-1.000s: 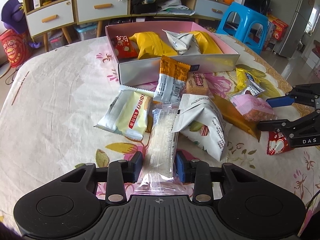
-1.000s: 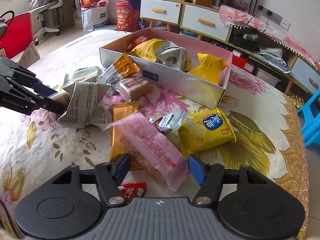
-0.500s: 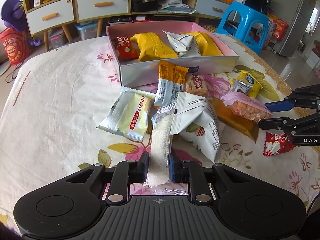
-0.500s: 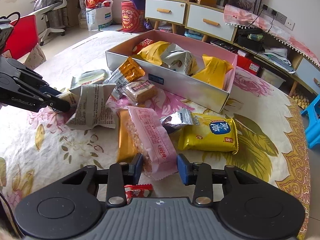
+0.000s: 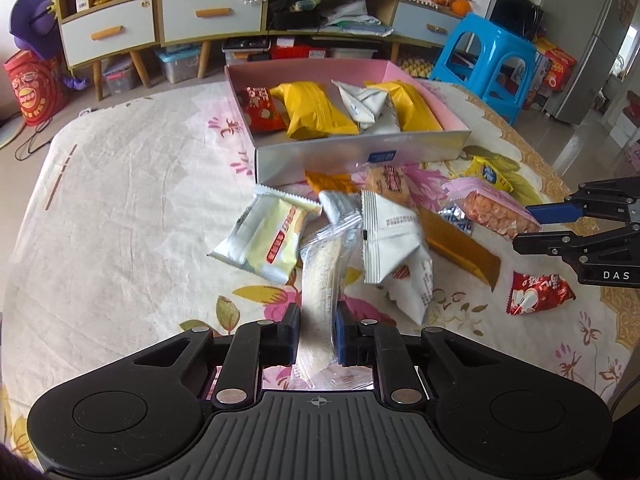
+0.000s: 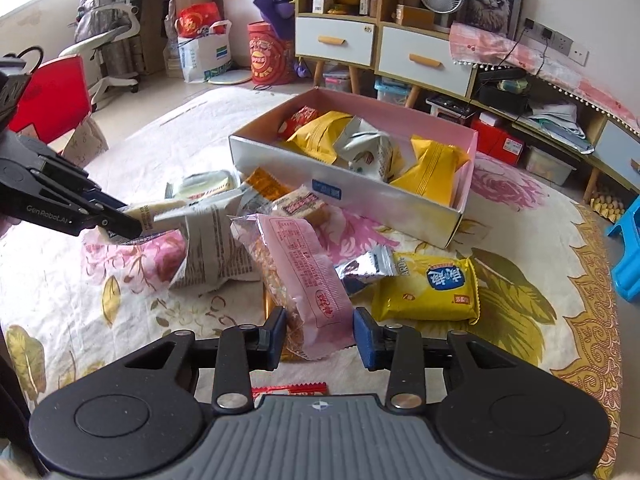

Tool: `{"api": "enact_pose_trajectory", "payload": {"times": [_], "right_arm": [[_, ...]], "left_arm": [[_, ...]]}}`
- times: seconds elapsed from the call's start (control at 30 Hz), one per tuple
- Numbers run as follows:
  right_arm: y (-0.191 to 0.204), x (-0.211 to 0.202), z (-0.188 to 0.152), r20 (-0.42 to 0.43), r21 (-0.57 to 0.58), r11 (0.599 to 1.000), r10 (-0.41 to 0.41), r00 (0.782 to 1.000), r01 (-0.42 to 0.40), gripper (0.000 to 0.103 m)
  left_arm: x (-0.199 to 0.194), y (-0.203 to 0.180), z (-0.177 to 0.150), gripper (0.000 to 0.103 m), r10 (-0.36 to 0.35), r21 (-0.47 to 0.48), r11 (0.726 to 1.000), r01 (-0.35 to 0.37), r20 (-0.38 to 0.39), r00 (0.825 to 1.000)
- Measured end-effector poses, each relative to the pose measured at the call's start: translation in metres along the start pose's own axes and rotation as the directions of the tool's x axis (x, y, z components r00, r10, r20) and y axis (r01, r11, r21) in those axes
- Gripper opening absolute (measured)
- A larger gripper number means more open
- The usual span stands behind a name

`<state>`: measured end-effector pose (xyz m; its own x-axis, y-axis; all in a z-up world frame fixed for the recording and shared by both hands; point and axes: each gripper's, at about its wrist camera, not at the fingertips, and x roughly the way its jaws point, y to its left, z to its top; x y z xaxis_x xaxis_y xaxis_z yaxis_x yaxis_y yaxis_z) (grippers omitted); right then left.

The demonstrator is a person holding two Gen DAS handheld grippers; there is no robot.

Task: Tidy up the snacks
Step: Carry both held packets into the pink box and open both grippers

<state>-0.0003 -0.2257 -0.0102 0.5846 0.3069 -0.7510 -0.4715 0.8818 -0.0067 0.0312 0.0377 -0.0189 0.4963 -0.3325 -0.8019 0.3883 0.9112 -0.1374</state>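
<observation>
left gripper (image 5: 317,336): clamped on the near end of a clear packet of pale rice cake (image 5: 322,276), both pads pressed against its sides; packet tilted up off the cloth, far end among the pile.
right gripper (image 6: 320,334): pads set either side of the pink packet of puffed snack (image 6: 298,276); left pad against the wrapper, right pad just beside it — full contact cannot be told.
pile beside left grasp: silver-and-cream wafer pack (image 5: 266,240) to the left, white printed bag (image 5: 394,248) to the right, touching the clear packet; orange-topped sachet (image 5: 334,186) and brown biscuit pack (image 5: 390,182) behind, against the box wall.
near right grasp: yellow biscuit pack (image 6: 430,290) and small silver sachet (image 6: 366,268) just right of the pink packet; red wrapper (image 6: 290,390) under the gripper body.
box (image 5: 360,156): pink-lined, silver front, holding a red pack (image 5: 260,110), two yellow bags and a white bag.
surface: floral tablecloth (image 5: 120,208).
loose item: red-and-white sachet (image 5: 536,298) lying apart, below the right gripper's fingers.
</observation>
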Motion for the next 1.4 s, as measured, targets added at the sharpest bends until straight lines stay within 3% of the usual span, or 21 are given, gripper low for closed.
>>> {"api": "enact_pose_trajectory", "payload": {"times": [0.53, 0.97, 1.4], "right_arm": [[-0.017, -0.004, 0.039, 0.075, 0.121, 0.992, -0.057, 0.996, 0.047, 0.027], [-0.057, 0.033, 0.074, 0.07, 0.339, 0.932, -0.164, 0.984, 0.131, 0.027], [-0.068, 0.085, 0.099, 0.055, 0.463, 0.881, -0.14, 0.989, 0.099, 0.027]], "left_arm": [[-0.017, 0.011, 0.04, 0.014, 0.005, -0.106, 0.994, 0.009, 0.13, 0.992], [0.016, 0.018, 0.086, 0.014, 0.075, -0.274, 0.961, -0.024, 0.178, 0.981], [0.067, 0.022, 0.112, 0.014, 0.145, -0.387, 0.919, -0.073, 0.158, 0.977]]}}
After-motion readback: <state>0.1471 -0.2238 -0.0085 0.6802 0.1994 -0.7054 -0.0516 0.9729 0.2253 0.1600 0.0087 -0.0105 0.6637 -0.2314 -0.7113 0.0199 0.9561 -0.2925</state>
